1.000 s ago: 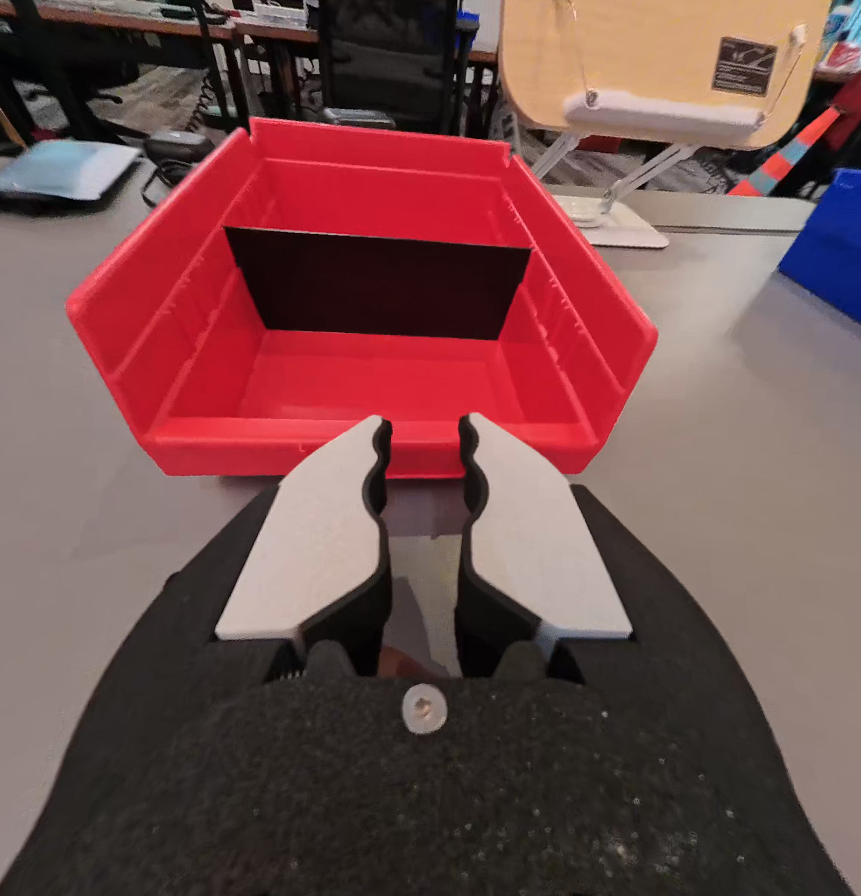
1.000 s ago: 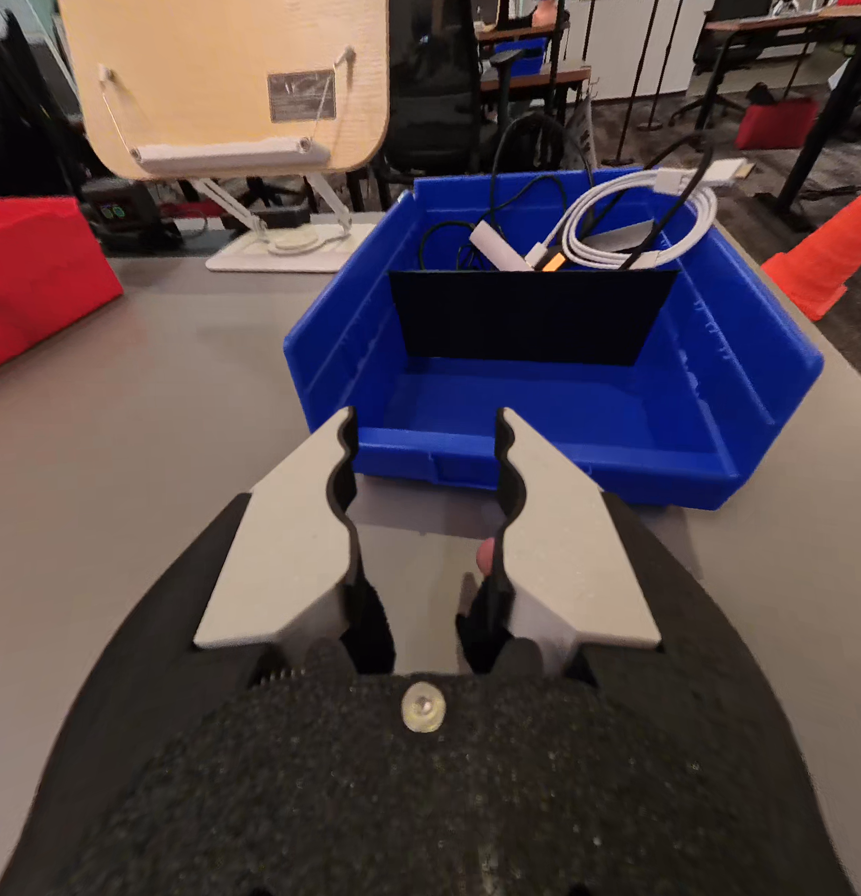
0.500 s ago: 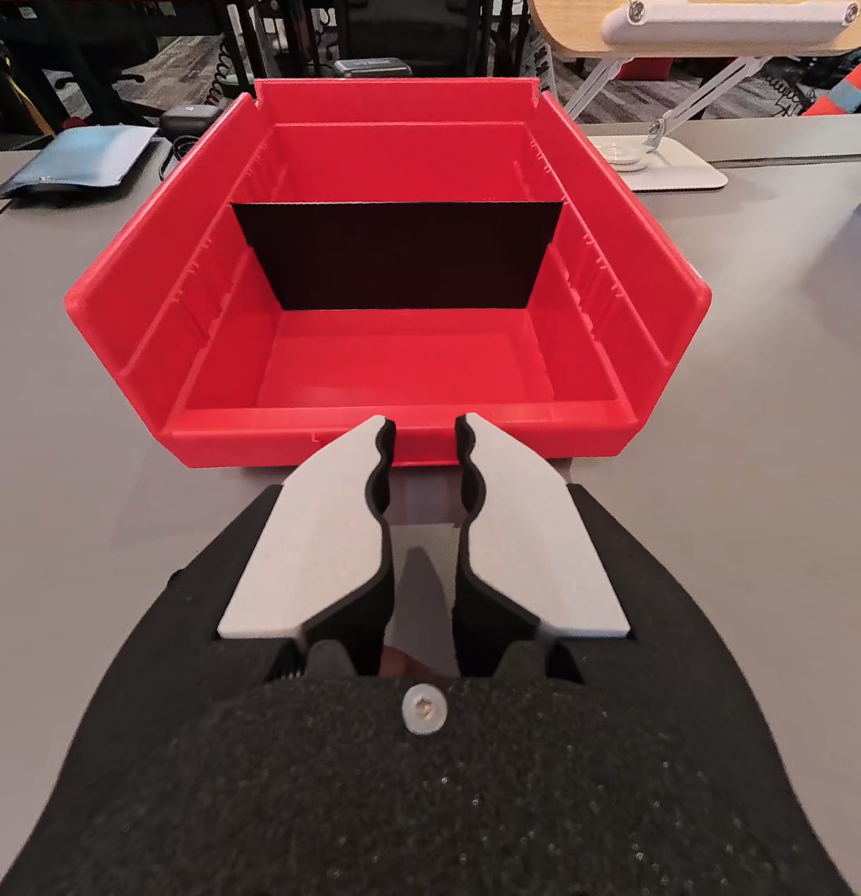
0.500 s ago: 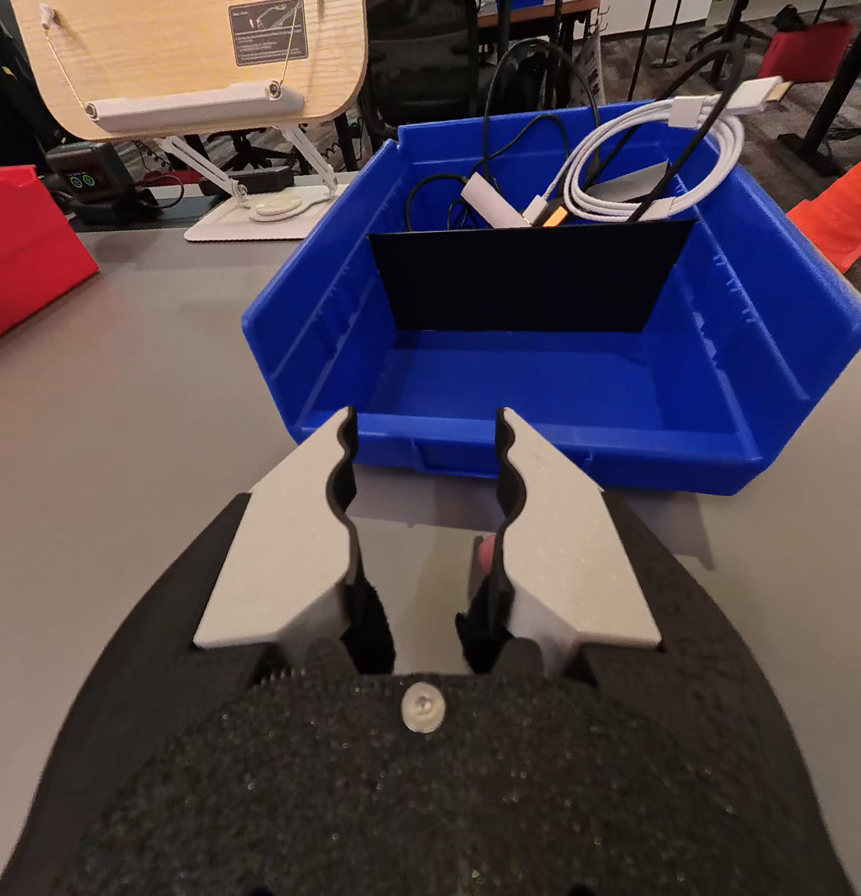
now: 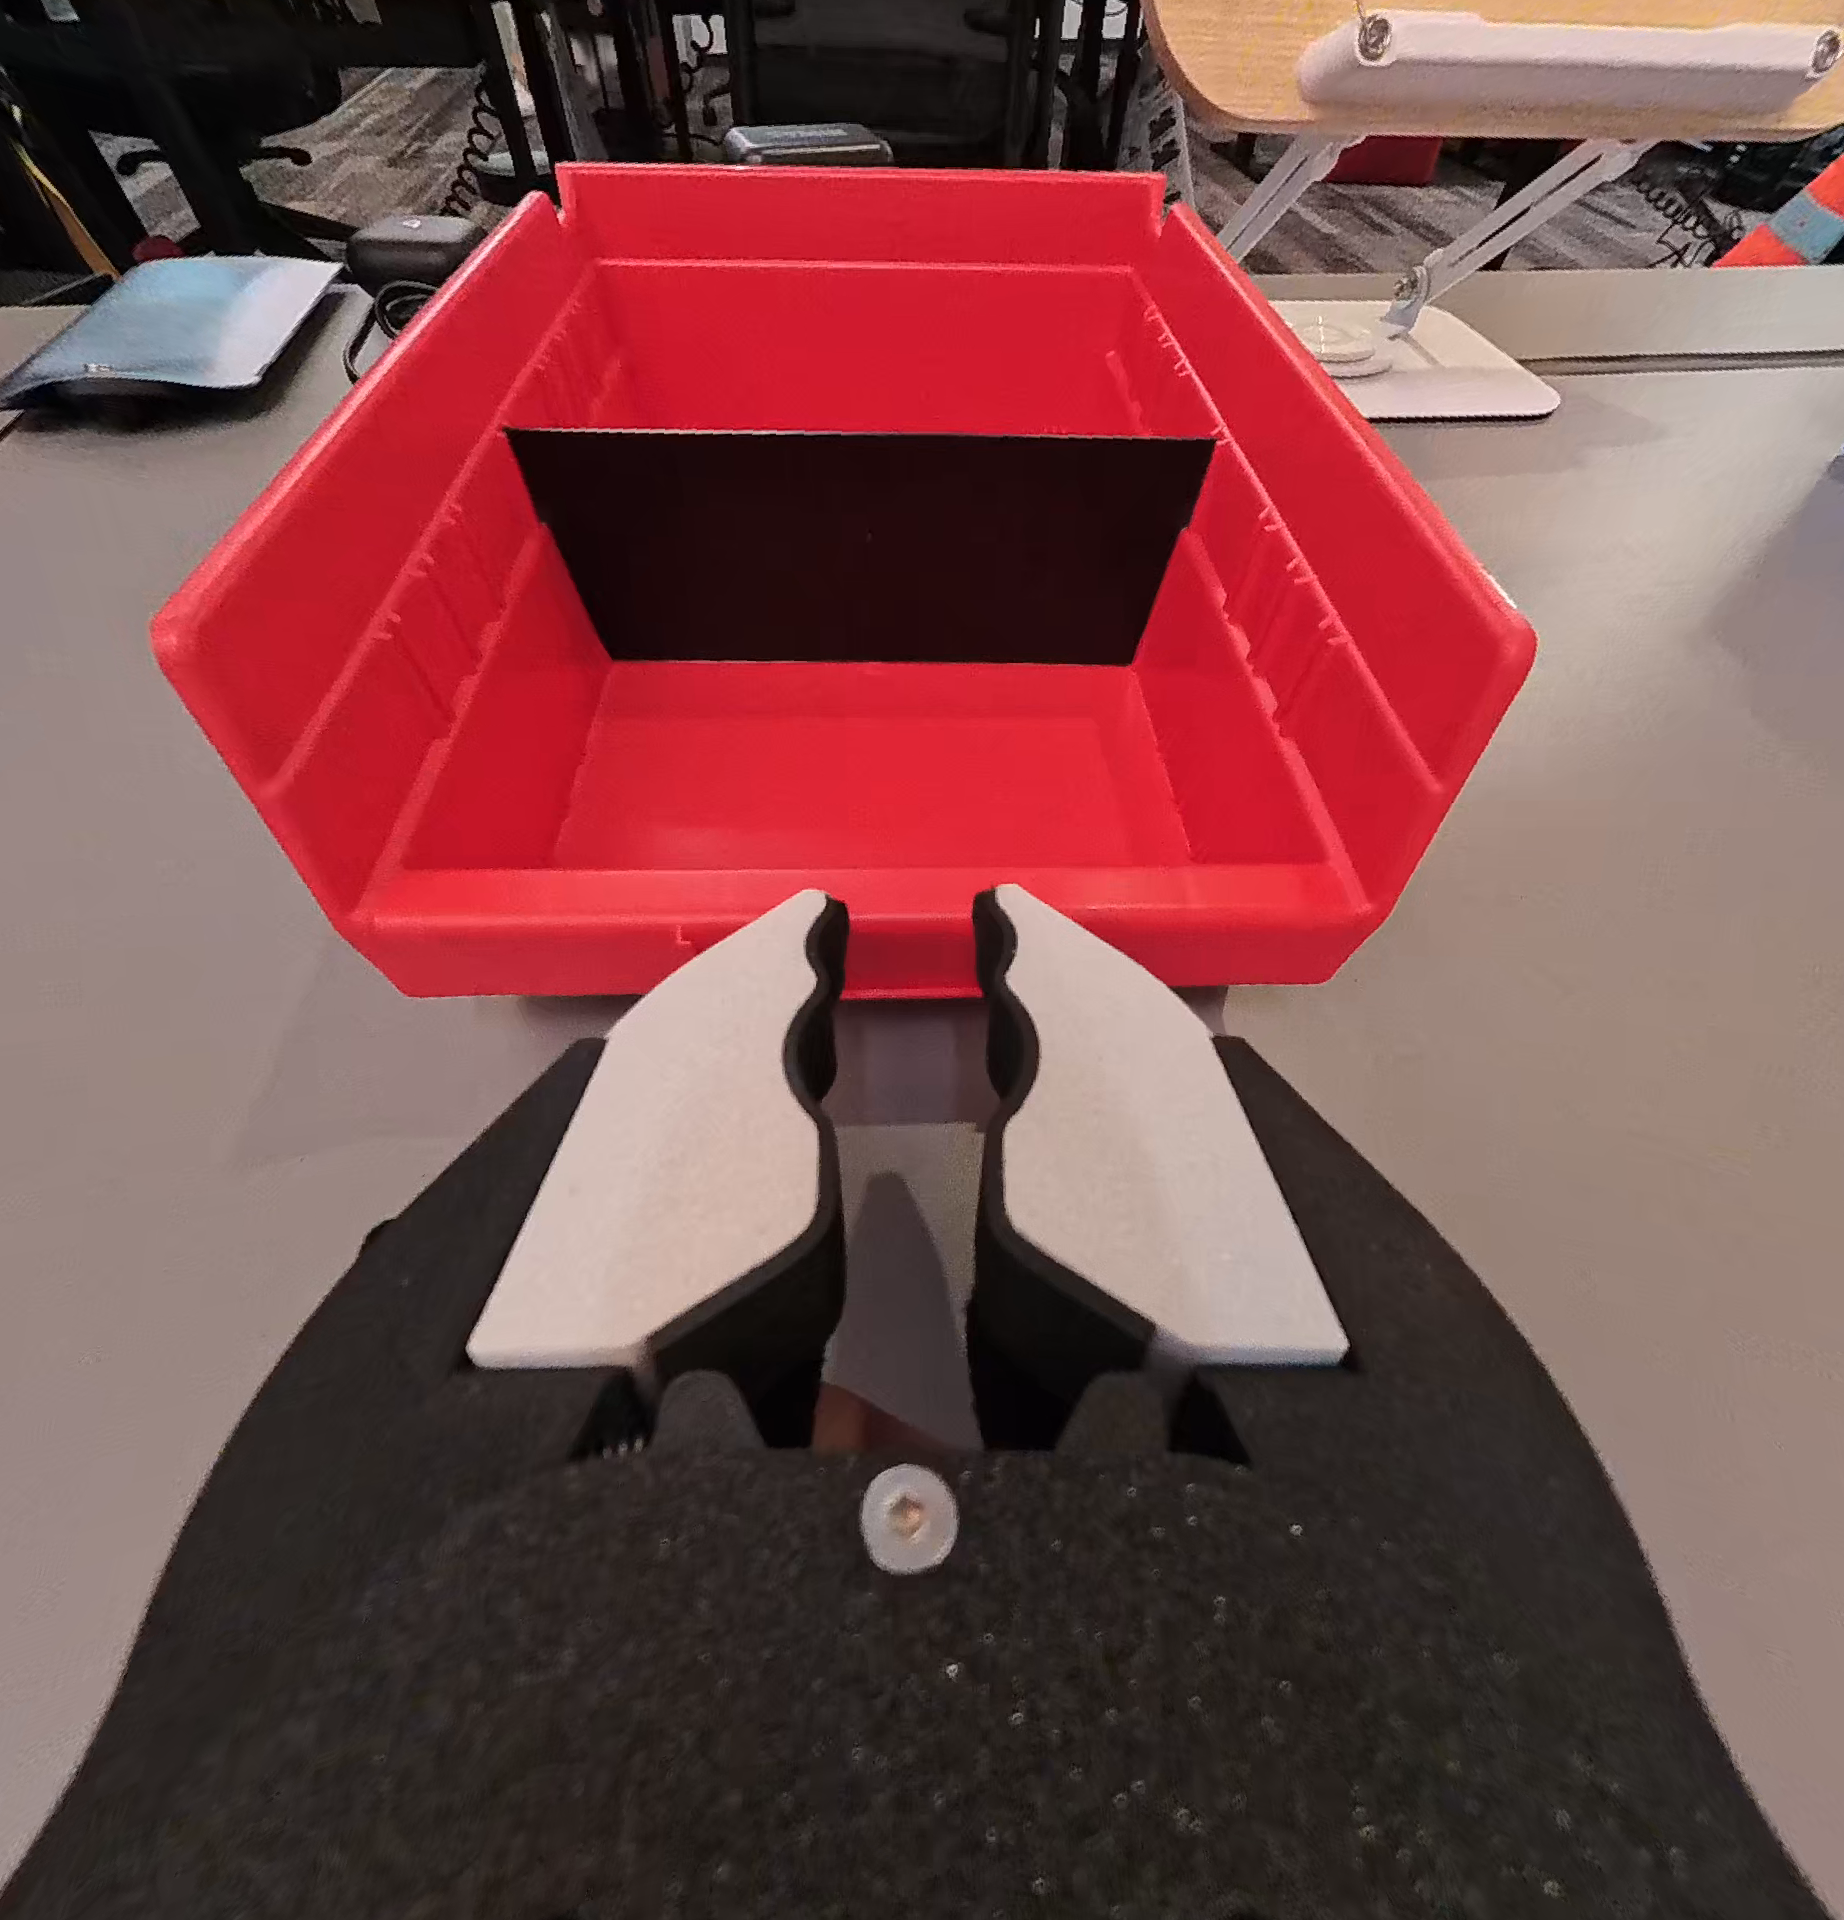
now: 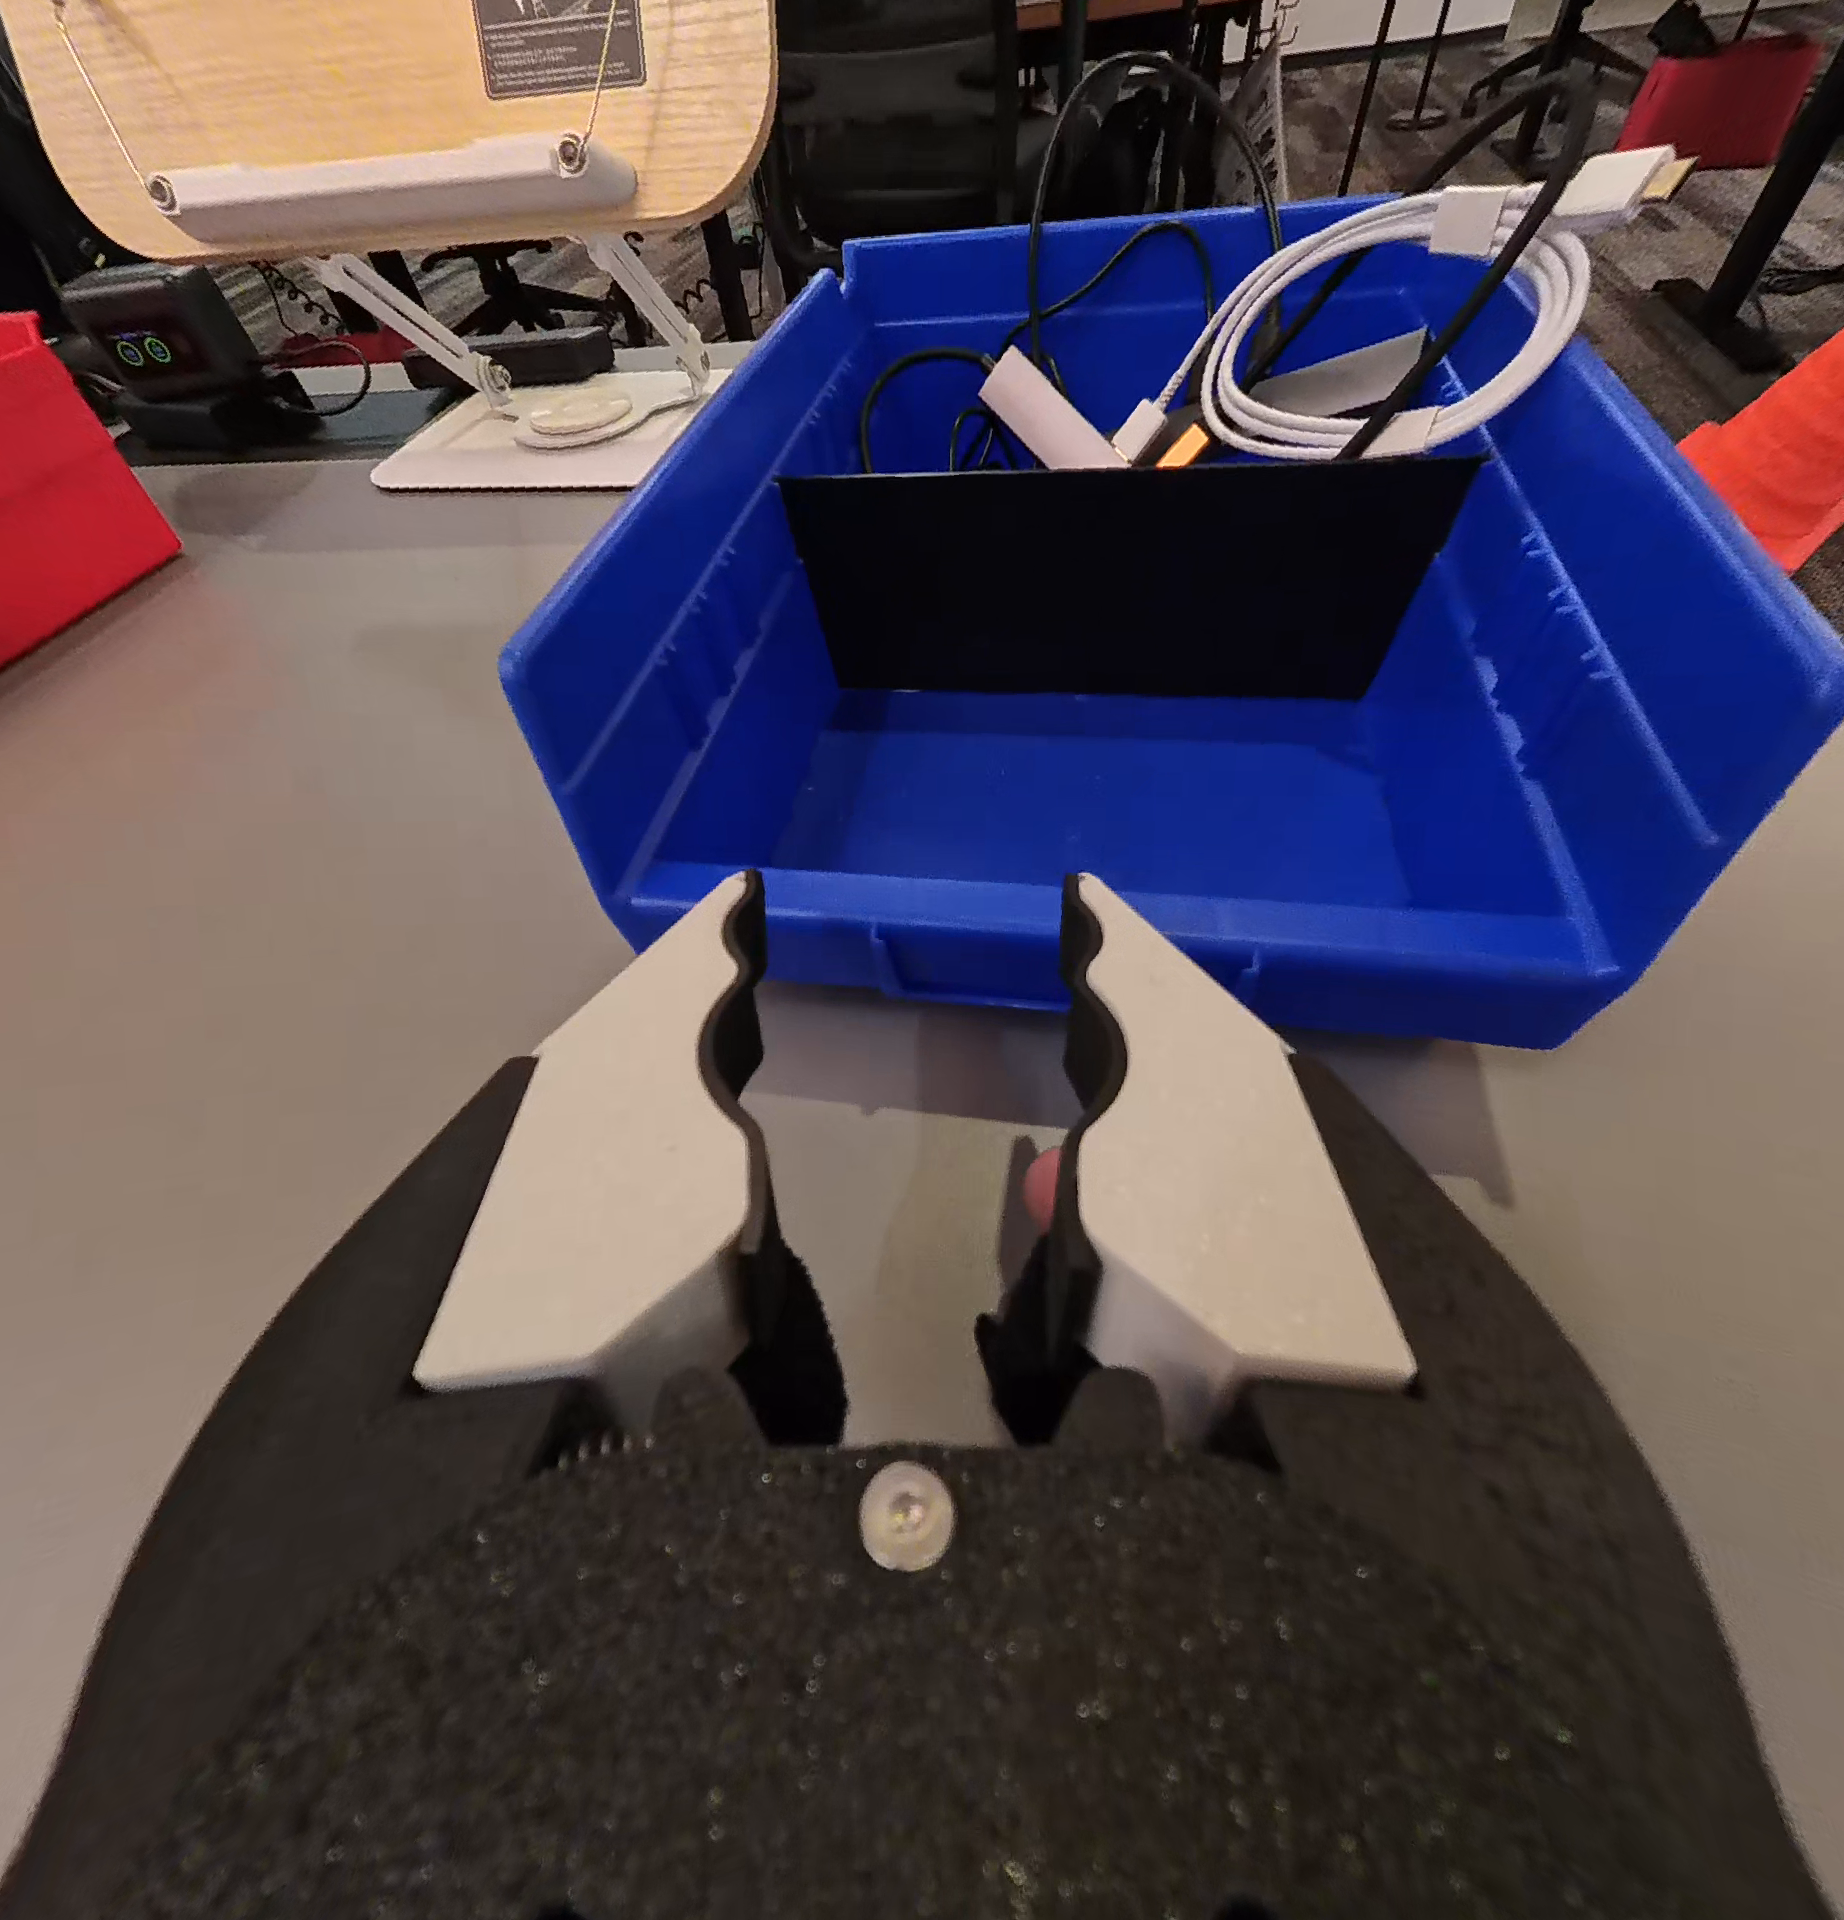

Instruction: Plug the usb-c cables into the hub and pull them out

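We work on a smooth matte grey table, with office chairs and patterned carpet behind it. Taking the blue bin as our landmark: it is glossy moulded plastic with flared, ribbed side walls and a low front lip, split across by a flat black divider. Behind that divider, in the far compartment of the bin, lie the usb-c cables: a braided white cable wound in a loop, thin black cables arching above the back wall, and a slim pale hub tilted against them with an orange-tipped plug just beside its end. The near compartment of the bin holds nothing we can see. Left of the bin sits a red bin of the same shape, with its own black divider. Behind and left of the blue bin stands a light wooden board on a white stand; to its right, an orange cone.

Our right gripper hovers just before the blue bin's front lip, its grey wavy-edged fingers spread wide, gripping nothing. Our left gripper faces the red bin's lip, fingers parted by a narrow gap, also holding nothing
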Motion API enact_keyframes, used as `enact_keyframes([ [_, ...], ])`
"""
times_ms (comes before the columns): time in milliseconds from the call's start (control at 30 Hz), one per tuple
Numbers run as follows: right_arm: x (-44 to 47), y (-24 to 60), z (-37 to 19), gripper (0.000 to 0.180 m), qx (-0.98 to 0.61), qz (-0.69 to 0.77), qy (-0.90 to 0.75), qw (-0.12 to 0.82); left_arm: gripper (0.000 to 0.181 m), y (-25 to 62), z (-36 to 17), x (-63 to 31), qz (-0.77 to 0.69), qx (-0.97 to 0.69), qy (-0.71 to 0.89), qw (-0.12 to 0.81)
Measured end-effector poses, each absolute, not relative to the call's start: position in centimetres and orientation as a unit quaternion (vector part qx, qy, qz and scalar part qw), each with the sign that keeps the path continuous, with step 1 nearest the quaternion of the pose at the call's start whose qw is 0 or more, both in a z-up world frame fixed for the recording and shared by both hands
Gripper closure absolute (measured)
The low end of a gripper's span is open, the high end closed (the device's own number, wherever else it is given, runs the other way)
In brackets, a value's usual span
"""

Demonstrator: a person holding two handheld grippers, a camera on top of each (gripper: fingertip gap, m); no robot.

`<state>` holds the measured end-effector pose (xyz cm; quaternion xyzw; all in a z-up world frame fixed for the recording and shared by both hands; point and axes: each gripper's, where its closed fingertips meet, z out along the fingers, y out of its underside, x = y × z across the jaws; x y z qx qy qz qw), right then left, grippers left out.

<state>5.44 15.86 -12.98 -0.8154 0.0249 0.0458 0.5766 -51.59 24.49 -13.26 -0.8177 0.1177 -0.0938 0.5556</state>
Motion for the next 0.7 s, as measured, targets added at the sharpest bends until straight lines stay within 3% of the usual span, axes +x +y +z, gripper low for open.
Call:
enact_keyframes([
  [300,4.5,16.0,-11.7,0.122,-0.797,0.066,0.018,0.600,0.153,23.3,-12.2,-49.9,-0.100,-0.798,0.141,0.577],
  [400,0.3,16.7,-9.8,0.121,-0.773,0.114,-0.019,0.624,0.138,21.0,-11.0,-46.6,-0.147,-0.792,0.159,0.571],
  [533,-3.9,19.6,-11.3,0.117,-0.800,0.097,-0.042,0.591,0.121,16.5,-9.2,-41.3,-0.168,-0.773,0.187,0.582],
  [700,-4.7,21.3,-11.8,0.117,-0.813,0.063,-0.036,0.577,0.136,11.9,-10.2,-34.0,-0.263,-0.778,0.235,0.520],
])
